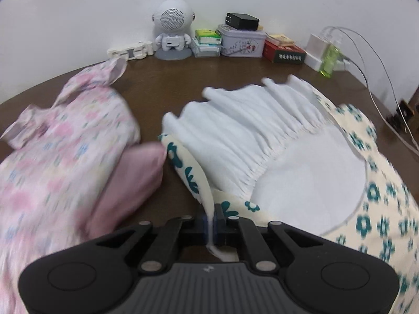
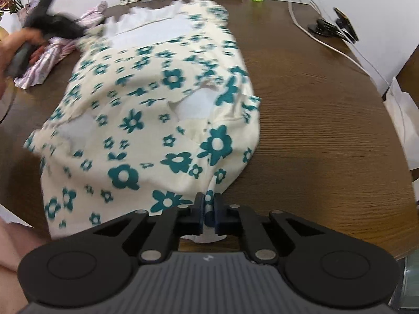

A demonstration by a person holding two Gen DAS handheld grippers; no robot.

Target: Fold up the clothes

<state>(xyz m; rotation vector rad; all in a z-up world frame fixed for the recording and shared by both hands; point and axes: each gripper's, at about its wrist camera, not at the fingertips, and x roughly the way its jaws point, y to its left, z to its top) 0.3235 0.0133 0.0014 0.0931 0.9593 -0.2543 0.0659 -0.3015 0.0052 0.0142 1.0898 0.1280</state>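
A cream dress with teal flowers (image 2: 146, 120) lies spread across the brown wooden table (image 2: 314, 130), its white gathered lining (image 1: 251, 136) turned up at the far end. The left gripper (image 1: 211, 222) has its jaws pinched tight on a thin fold of the dress's edge — the cloth runs straight down between the pads. From the other side, the same gripper shows as a dark blur gripped in the person's hand (image 2: 18, 44) at the dress's far left corner. The right gripper (image 2: 208, 210) is clamped just as firmly on the near hem, a tuft of flowered fabric bunched between its fingers.

Just left of the dress sits a second garment, pink and floral (image 1: 60, 141), crumpled in a heap and close to the dress's edge. Along the wall at the back stand a small white astronaut speaker (image 1: 172, 34), a decorated tin (image 1: 242, 41), a red box (image 1: 284, 52) and a green bottle (image 1: 330, 60) — all well apart from the clothes.
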